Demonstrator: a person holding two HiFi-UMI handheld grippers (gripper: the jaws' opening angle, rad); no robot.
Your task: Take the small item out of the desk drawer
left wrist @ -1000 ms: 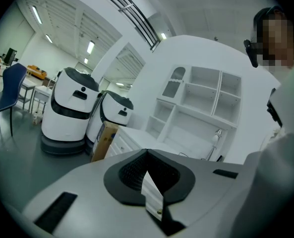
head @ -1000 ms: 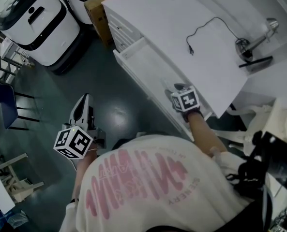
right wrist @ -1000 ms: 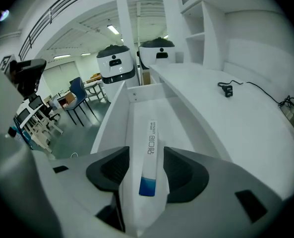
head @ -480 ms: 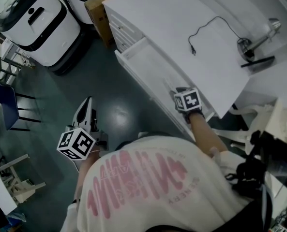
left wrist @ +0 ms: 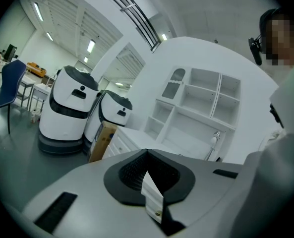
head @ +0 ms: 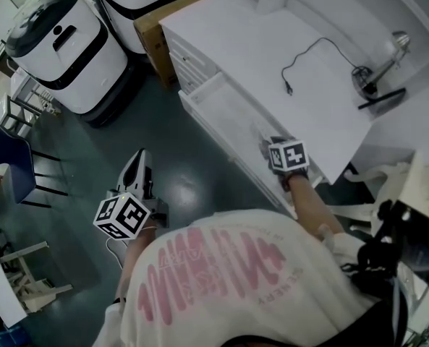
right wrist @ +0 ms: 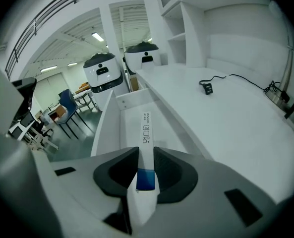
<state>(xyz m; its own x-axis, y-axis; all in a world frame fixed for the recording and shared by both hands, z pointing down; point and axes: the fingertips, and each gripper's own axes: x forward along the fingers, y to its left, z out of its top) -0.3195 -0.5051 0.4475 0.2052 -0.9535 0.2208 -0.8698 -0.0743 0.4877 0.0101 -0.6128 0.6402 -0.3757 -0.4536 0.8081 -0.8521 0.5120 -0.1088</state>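
Right gripper (right wrist: 146, 168) reaches into the open drawer (right wrist: 106, 128), jaws closing on a long, slim white box (right wrist: 146, 133) w/ a blue near end; the pads sit against both its long sides. That box lies along the drawer floor, running straight ahead from the jaws, its printed far end pointing toward the drawer's far wall. To this gripper's right & a bit higher, the white desk top (right wrist: 236, 118) carries a black cable (right wrist: 221, 79) w/ a plug. Ahead-left, past the drawer, two white-and-black machines (right wrist: 103, 73) stand on the floor. Left gripper (left wrist: 147, 175) is held well off to the left of the right one, over the dark floor & apart from the desk; its jaws are pressed together w/ nothing btwn them.
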